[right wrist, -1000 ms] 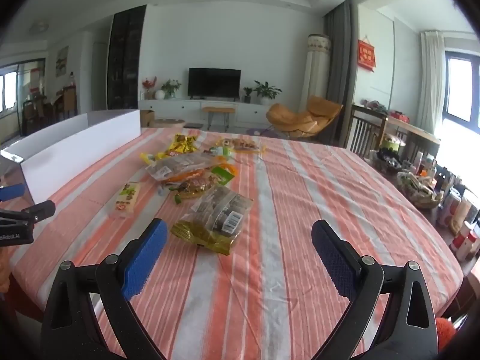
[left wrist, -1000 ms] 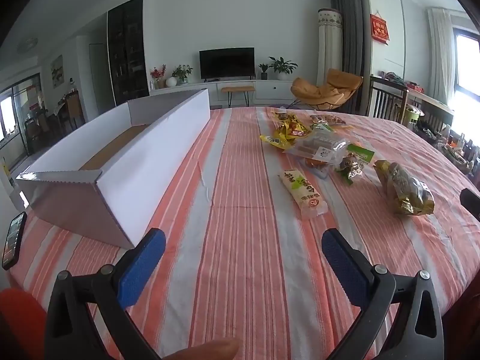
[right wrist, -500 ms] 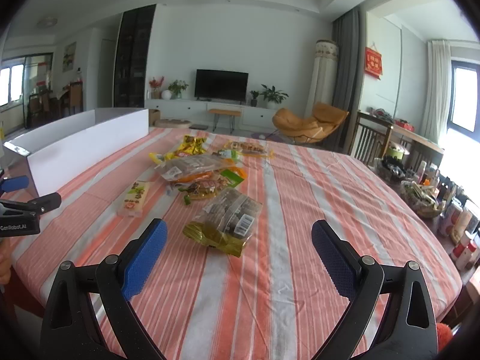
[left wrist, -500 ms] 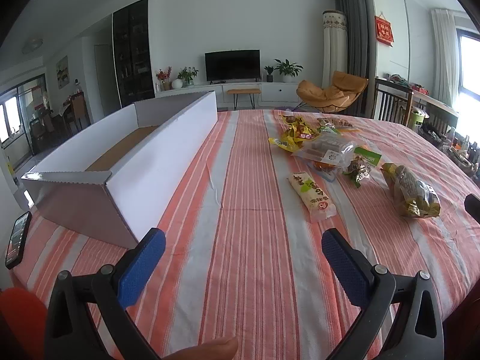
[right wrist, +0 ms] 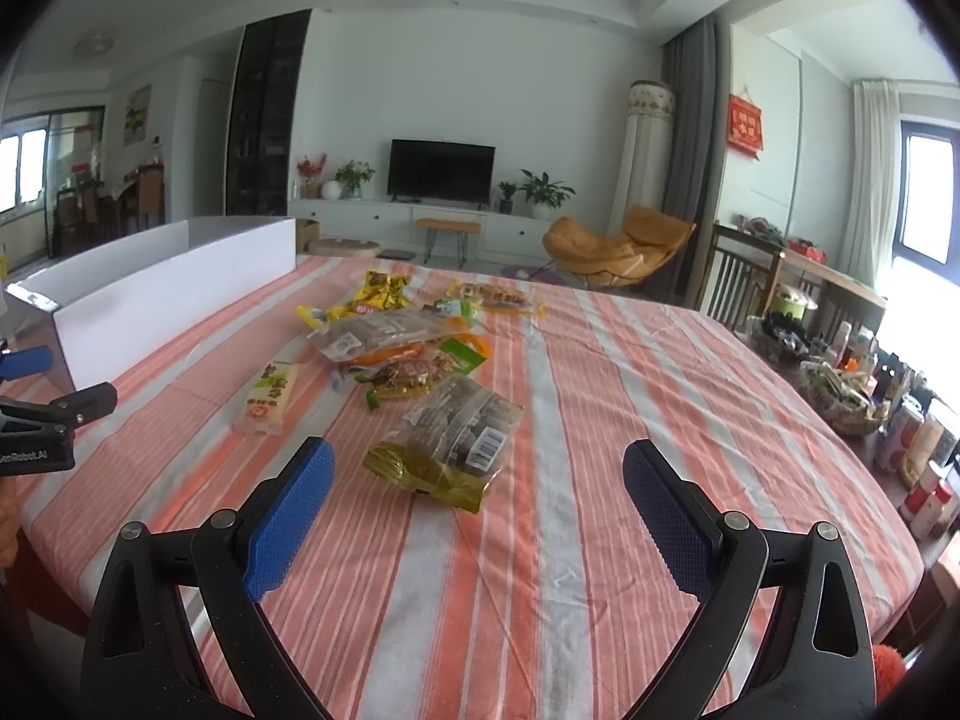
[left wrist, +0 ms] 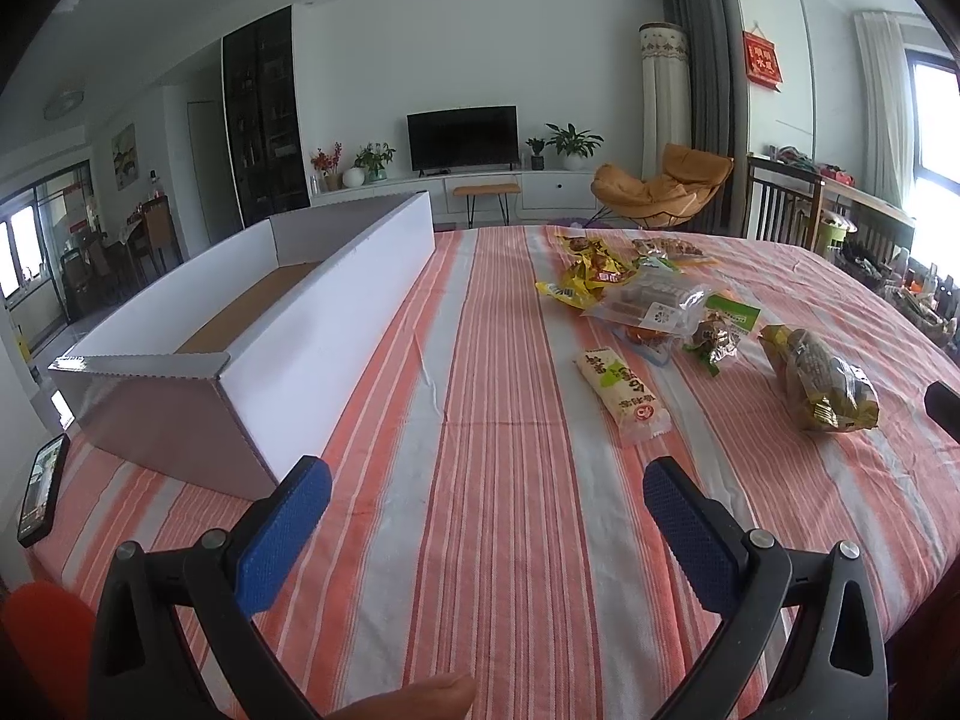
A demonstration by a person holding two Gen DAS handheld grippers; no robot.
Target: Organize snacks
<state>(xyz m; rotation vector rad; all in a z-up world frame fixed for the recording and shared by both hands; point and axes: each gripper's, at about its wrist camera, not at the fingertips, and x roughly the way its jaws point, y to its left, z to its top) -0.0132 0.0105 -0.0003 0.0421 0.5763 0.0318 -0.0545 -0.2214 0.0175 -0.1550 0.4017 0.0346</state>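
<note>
Several snack packets lie in a loose pile on the striped tablecloth. A gold-and-clear bag (right wrist: 453, 441) lies nearest my right gripper (right wrist: 477, 489), which is open and empty just short of it. A white packet with green print (left wrist: 621, 394) lies ahead of my left gripper (left wrist: 486, 501), which is open and empty above the cloth. A clear bag (left wrist: 651, 303), yellow packets (left wrist: 585, 276) and a small green-edged packet (left wrist: 717, 333) lie further back. A long white cardboard box (left wrist: 336, 312) stands open on the left; it also shows in the right wrist view (right wrist: 174, 294).
A phone (left wrist: 42, 489) lies at the table's left edge. Baskets, cans and bottles (right wrist: 858, 402) crowd the right edge. My left gripper's tip (right wrist: 60, 408) shows at the left of the right wrist view. Chairs and a TV stand beyond the table.
Both grippers have risen and drawn back slightly, so the table and snacks sit lower and further in view. Both stay open and empty.
</note>
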